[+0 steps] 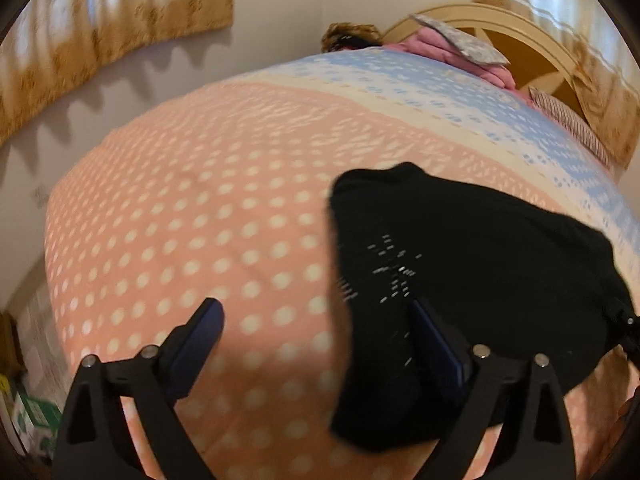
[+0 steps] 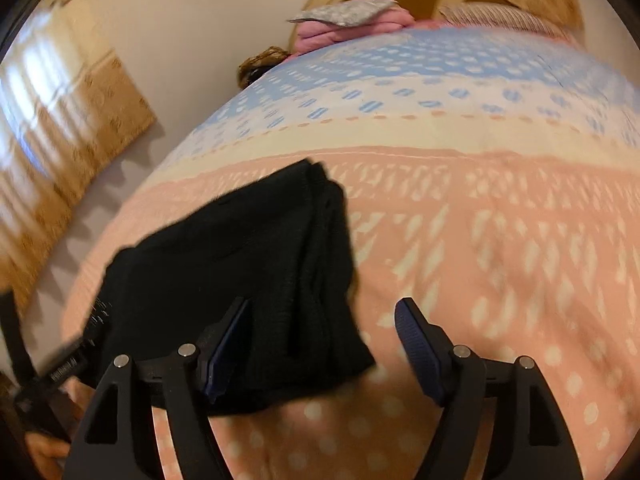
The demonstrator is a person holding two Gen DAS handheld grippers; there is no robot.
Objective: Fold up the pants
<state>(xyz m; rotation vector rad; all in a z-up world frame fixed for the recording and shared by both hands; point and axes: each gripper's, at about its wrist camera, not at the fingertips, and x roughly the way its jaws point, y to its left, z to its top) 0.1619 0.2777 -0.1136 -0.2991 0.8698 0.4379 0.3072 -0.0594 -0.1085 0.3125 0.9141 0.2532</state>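
Black pants [image 1: 460, 280] lie folded in a thick bundle on the pink dotted bedspread [image 1: 180, 220]. In the left wrist view my left gripper [image 1: 316, 320] is open, hovering over the bundle's left edge; its right finger [image 1: 436, 344] is over the black cloth, its left finger over bare bedspread. In the right wrist view the pants [image 2: 240, 280] show stacked layers along their right edge. My right gripper [image 2: 324, 320] is open over that right edge, its left finger [image 2: 228, 344] above the cloth. Neither gripper holds anything. The left gripper's body shows at the left edge [image 2: 48, 372].
The bedspread turns cream and blue toward the headboard [image 1: 500, 28]. Pink bedding and a grey patterned pillow [image 1: 460, 40] lie there, with a striped pillow [image 1: 568, 120] beside. Gold curtains [image 1: 100, 32] hang on the wall left of the bed. Boxes [image 1: 28, 412] sit on the floor.
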